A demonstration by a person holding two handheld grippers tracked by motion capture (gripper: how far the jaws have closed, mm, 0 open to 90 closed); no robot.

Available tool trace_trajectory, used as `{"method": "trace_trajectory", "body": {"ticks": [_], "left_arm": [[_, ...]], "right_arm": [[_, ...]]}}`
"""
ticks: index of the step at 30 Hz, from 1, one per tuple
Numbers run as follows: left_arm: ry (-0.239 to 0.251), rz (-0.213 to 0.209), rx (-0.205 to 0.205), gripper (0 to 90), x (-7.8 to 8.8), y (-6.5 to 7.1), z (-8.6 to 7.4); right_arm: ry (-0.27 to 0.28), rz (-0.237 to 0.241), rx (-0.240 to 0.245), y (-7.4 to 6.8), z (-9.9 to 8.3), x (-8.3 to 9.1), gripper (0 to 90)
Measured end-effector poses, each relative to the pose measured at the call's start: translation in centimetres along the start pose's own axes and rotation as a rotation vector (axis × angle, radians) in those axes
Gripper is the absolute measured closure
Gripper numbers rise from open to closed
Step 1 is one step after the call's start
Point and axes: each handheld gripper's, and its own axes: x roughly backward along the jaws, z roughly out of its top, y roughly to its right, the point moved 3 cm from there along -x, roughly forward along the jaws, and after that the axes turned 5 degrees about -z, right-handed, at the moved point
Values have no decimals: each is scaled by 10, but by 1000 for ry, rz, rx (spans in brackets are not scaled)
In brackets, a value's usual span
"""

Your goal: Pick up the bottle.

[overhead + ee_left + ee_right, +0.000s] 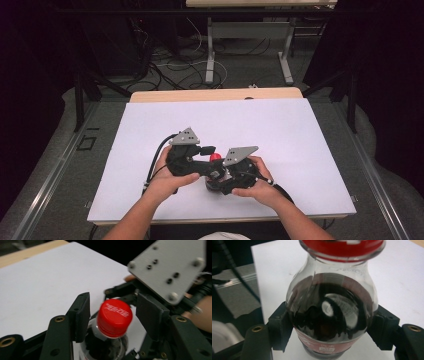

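Observation:
A small clear bottle (332, 312) of dark drink with a red cap (114, 316) stands on the white table sheet (280, 135). My right gripper (332, 327) is shut on the bottle's body, one pad (279, 326) pressed on each side. My left gripper (113, 312) comes over from the left and stands open around the cap, with a narrow gap between each pad (82, 315) and the cap. In the high view both hands meet near the table's front middle, and the red cap (215, 157) peeks out between the left gripper (209, 151) and the right gripper (220, 180).
The white sheet covers most of the wooden table (215, 94), with bare room behind and to both sides of the hands. The right gripper's grey plate (170, 267) looms close in the left gripper view. Cables and table legs (210, 60) lie on the floor beyond.

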Motion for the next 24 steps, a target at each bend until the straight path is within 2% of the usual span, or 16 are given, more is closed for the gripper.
{"method": "trace_trajectory", "body": {"ticks": [1,2,5,9,12,14,17,18,21,22,23,24], "left_arm": [[-10,-27,-20,453,1,-1,-1],[-10,-27,-20,454,1,-1,-1],[-35,-77,-59,480,2,-1,-3],[-43,-102,-90,510,4,-3,-5],[-40,-108,-85,585,5,-7,-7],[-35,-103,-76,598,5,-8,-7],[-31,-75,-85,608,5,-7,-7],[-23,-62,-85,610,4,-6,-7],[-15,-16,-77,612,1,-6,-7],[-3,28,-49,613,-2,-3,-6],[-3,28,-49,613,-2,-3,-6],[5,90,-27,614,-5,-1,-5]], "right_arm": [[-6,16,9,-1,0,0,299],[-7,25,7,-3,1,0,299],[-7,42,19,-5,1,-2,299],[-23,64,23,-6,0,-2,299],[-13,67,21,-7,-1,-3,299],[-13,68,20,-7,-1,-3,299],[-16,63,17,-6,-1,-4,300],[-12,38,14,-6,-1,-4,300],[-21,23,4,-4,-1,-4,300],[-18,-7,-7,-3,-1,-4,300],[-18,-17,-10,-2,-1,-4,300],[-21,-35,-27,-2,-2,-4,300]]}}
